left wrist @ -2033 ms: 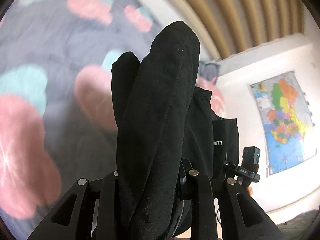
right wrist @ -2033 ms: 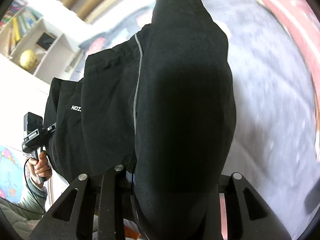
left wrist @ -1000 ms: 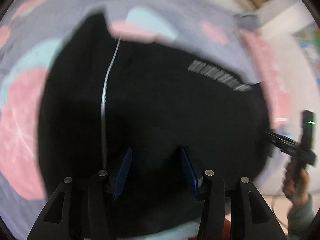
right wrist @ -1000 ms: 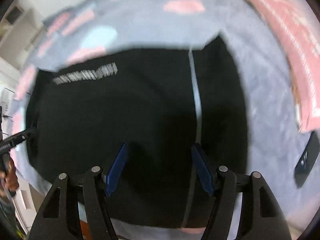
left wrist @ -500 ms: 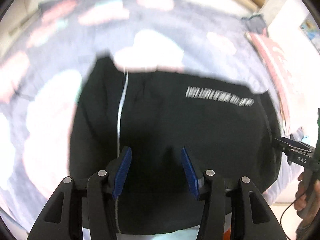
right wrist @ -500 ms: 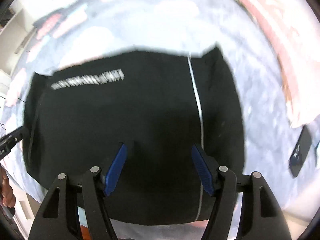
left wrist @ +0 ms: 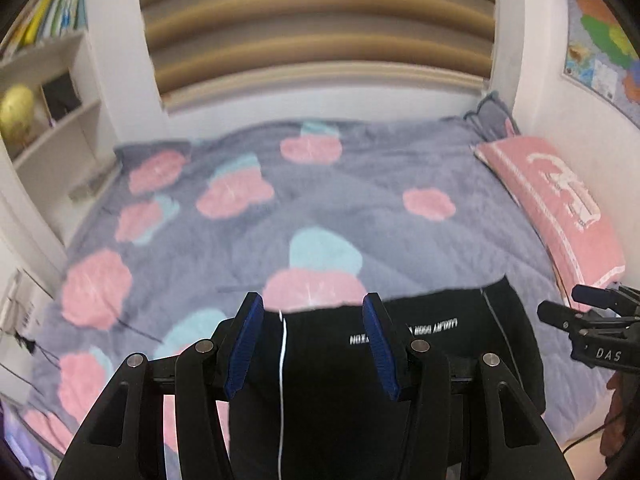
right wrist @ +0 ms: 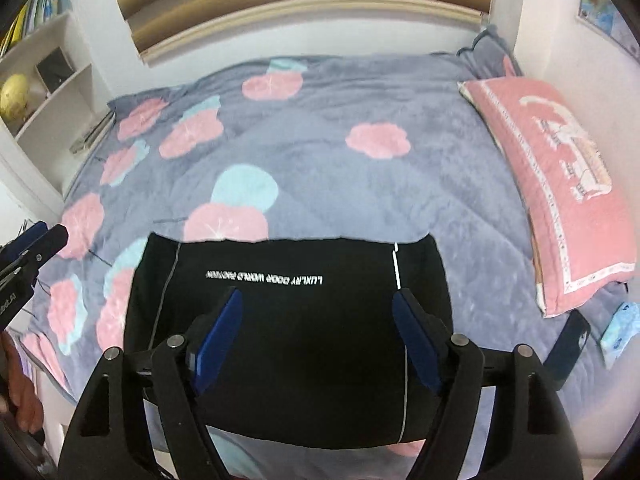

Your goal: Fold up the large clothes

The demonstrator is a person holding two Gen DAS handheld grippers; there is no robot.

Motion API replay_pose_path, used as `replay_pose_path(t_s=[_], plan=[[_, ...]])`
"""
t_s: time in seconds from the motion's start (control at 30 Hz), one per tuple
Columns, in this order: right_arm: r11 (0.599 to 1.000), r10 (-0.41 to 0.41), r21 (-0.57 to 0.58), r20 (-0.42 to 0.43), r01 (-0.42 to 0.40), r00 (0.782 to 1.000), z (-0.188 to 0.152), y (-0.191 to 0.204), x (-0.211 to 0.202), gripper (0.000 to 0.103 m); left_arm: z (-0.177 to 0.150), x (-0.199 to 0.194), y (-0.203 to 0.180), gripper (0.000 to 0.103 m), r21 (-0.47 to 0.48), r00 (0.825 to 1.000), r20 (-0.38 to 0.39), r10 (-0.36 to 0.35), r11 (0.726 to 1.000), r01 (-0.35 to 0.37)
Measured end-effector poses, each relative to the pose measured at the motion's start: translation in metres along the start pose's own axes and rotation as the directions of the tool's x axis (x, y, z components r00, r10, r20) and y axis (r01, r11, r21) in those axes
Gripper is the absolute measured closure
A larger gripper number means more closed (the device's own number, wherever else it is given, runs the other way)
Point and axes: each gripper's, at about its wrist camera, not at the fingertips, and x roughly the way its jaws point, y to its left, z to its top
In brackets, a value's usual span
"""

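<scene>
A black garment (right wrist: 292, 328) with white lettering and thin white side stripes lies folded flat at the near edge of the bed; it also shows in the left wrist view (left wrist: 340, 392). My left gripper (left wrist: 312, 344) is open and empty, held above the garment's left part. My right gripper (right wrist: 316, 332) is open and empty, held above the garment's middle. The right gripper's tips show at the right edge of the left wrist view (left wrist: 588, 320), and the left gripper's tips at the left edge of the right wrist view (right wrist: 36, 248).
The bed has a grey blanket (right wrist: 320, 120) with pink and teal shapes. A pink pillow (right wrist: 560, 192) lies along the right side, with a dark phone (right wrist: 568, 344) near it. White shelves (left wrist: 48, 120) stand at left, a wall map (left wrist: 600, 32) at right.
Both grippers held the black garment up, then laid it on the bed and opened. They have since pulled back and tilted up, so the whole bed shows.
</scene>
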Motion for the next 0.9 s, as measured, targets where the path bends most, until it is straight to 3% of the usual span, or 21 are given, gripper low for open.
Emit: replay_pose_path(t_s=[0.13,0.4,0.9], plan=[[1.0,0.008,0.01,0.023,-0.008,1.0,0.006,0.011,-0.02,0.022,0.013,-0.025,-0.017,0.05,-0.004,0.999,0.038,0.016,1.0,-0.016],[0.992,-0.09,-0.08,0.064,0.095,0.994,-0.004,0.042,-0.027,0.022,0.006,-0.031,-0.039,0.05,-0.01,0.999,0.006,-0.053,0.999,0.053],[0.995,-0.073,-0.071,-0.05,0.069,0.996,-0.02,0.039,0.001,0.022,-0.015,-0.011,-0.036,0.05,-0.005,0.996,-0.076,-0.048,0.999,0.048]])
